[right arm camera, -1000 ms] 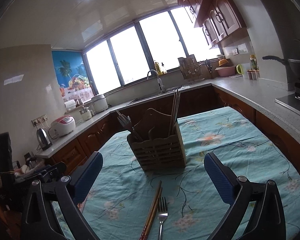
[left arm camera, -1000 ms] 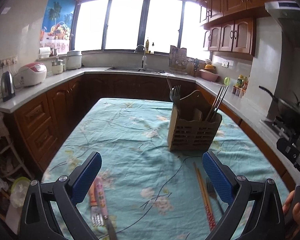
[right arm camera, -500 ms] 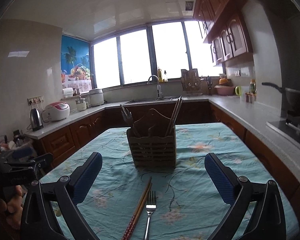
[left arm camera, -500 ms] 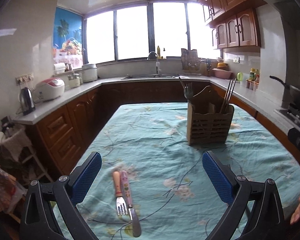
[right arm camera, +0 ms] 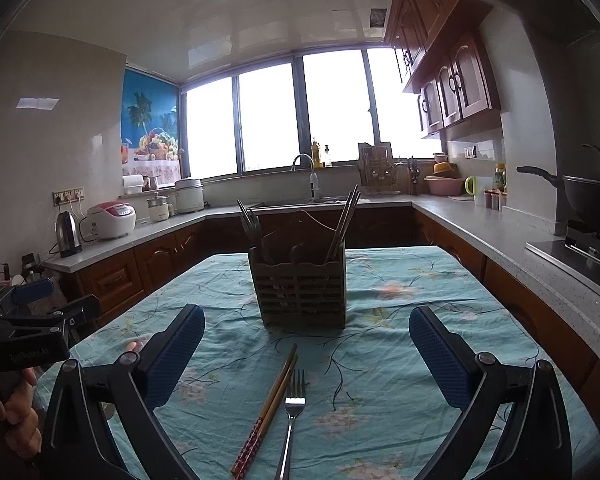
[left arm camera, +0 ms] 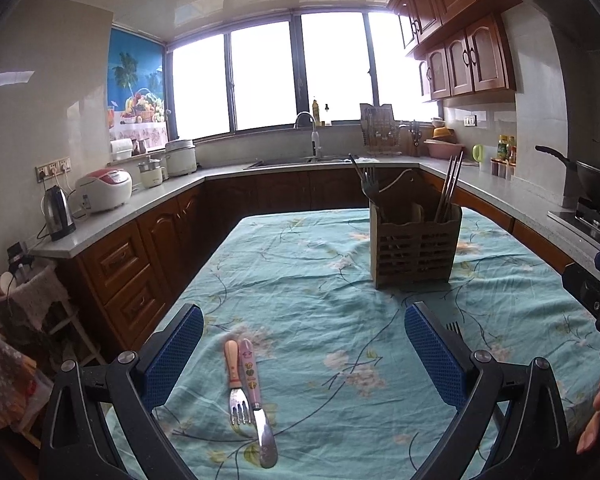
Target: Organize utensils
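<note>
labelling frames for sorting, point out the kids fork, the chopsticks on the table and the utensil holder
kids fork (left arm camera: 233,376), left wrist view, on its handle.
chopsticks (right arm camera: 274,398), right wrist view, mid-length of the pair.
utensil holder (right arm camera: 303,294), right wrist view, on its slatted front wall.

Left gripper (left arm camera: 304,354) is hanging wide open over the bench (left arm camera: 308,280), with only a small fork (left arm camera: 236,384) and knife (left arm camera: 256,396) lying flat at 6 o'clock. The utensil caddy (left arm camera: 414,248) is standing at 1 o'clock, blocking that lane. For the right gripper (right arm camera: 306,356), chopsticks (right arm camera: 270,400) and a fork (right arm camera: 292,416) are lying flat beneath it, the caddy sitting dead ahead at 12.
</note>
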Tool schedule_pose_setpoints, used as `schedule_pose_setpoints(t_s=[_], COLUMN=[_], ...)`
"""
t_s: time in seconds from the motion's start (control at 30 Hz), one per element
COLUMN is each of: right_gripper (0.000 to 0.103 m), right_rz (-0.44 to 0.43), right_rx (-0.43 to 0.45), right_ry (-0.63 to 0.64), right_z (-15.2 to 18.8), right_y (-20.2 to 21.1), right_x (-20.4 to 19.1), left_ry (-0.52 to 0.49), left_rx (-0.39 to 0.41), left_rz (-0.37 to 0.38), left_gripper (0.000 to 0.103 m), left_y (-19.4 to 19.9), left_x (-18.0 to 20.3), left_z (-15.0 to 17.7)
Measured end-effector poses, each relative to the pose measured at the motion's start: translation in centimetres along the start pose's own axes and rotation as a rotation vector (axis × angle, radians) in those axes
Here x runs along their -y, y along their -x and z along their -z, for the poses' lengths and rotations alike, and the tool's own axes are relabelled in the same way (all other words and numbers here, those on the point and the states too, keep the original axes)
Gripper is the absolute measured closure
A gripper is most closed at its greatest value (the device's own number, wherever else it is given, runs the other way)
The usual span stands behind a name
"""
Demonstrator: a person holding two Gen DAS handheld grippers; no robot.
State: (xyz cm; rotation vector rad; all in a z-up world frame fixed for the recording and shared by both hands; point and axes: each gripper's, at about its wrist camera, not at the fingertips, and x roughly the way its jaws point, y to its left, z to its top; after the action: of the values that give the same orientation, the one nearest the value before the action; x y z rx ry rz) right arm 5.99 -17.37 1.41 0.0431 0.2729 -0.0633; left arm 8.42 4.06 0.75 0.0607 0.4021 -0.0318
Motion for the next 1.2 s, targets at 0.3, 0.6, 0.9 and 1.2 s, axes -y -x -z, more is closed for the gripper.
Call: schedule_pose_setpoints(t_s=[0.3, 0.6, 0.9, 1.2], right_gripper=[0.0, 0.0, 0.0, 0.0], right_rz=[-0.003, -0.008, -0.017, -0.018], right_rx=[-0.024, -0.021, -0.02, -0.021], right_ry=[0.001, 0.004, 0.014, 0.013], right_z=[0.78, 0.8, 0.69, 0.71], right_y=[-0.39, -0.54, -0.71, -0.77], right_x=[0.03, 0.06, -0.19, -0.22], left_ry=[-0.003, 0.001, 0.009, 0.006], left_rx=[-0.013, -0.009, -0.009, -0.005], left_rz=[-0.011, -0.006, -0.008, -0.006], left_gripper=[0.001, 0.001, 0.001, 0.001], left_y=[-0.49, -0.42, -0.35, -0.26], left_x=[0.1, 0.14, 0.09, 0.21], left_z=[0.05, 0.15, 0.22, 0.29])
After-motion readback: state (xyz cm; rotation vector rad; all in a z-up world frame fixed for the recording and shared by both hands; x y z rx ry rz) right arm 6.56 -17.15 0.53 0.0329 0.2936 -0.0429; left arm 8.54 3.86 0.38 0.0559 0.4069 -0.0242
